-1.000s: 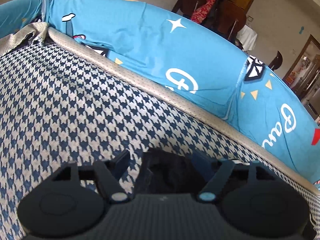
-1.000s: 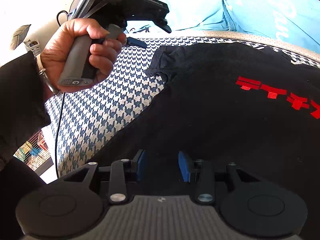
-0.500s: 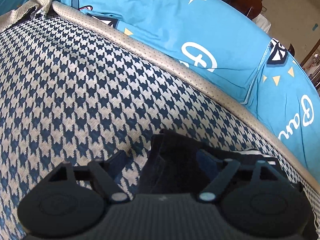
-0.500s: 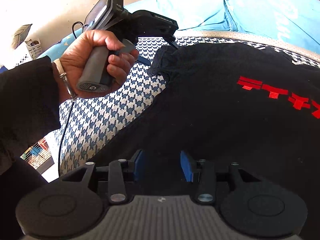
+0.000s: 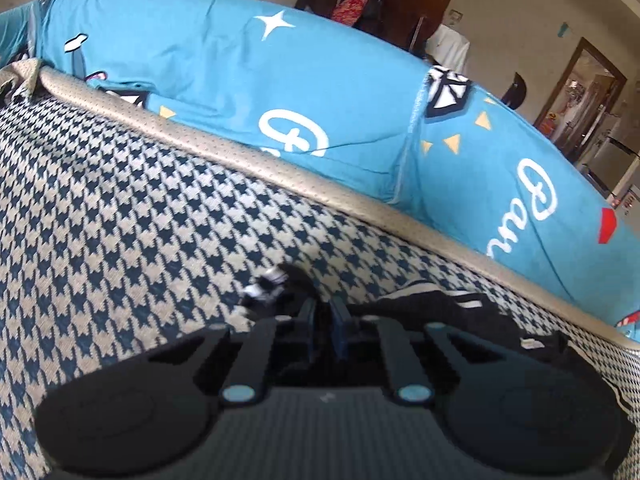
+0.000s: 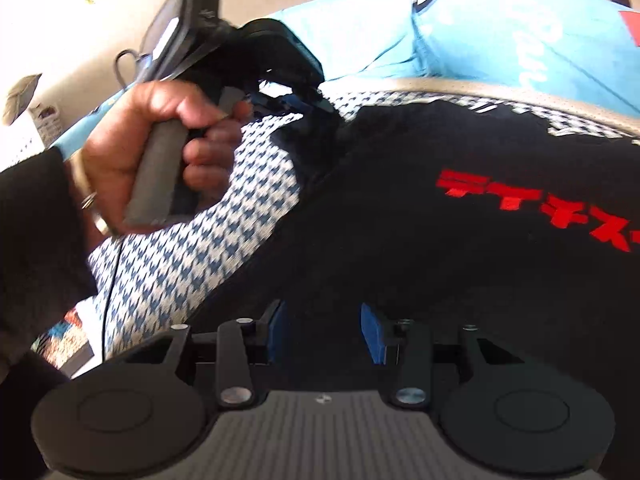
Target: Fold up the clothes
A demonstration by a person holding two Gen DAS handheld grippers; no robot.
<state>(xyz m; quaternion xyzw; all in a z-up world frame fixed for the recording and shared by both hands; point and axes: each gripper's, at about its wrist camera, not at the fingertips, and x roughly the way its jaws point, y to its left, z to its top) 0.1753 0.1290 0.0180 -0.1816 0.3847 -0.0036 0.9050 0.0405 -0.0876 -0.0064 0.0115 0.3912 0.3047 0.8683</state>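
A black T-shirt (image 6: 440,256) with red lettering (image 6: 520,200) lies spread on a blue-and-white houndstooth cover (image 6: 180,268). My left gripper (image 5: 323,310) is shut on the shirt's sleeve (image 5: 292,278), whose black cloth bunches up between the fingers. In the right wrist view a hand (image 6: 152,148) holds that left gripper (image 6: 320,106) at the sleeve (image 6: 308,140), at the shirt's far left corner. My right gripper (image 6: 324,322) is open low over the shirt's near edge, with black cloth beneath and between its blue pads (image 6: 370,332).
Turquoise printed cushions (image 5: 320,80) rise behind a beige piped edge (image 5: 240,152) along the far side. Bare houndstooth cover (image 5: 140,208) stretches left of the sleeve. Dark wooden chairs (image 5: 380,4) and a doorway (image 5: 580,92) stand beyond.
My left gripper was open around the sleeve end; its fingers have shut on it and the cloth is lifted and bunched. The right gripper has stayed open over the near edge.
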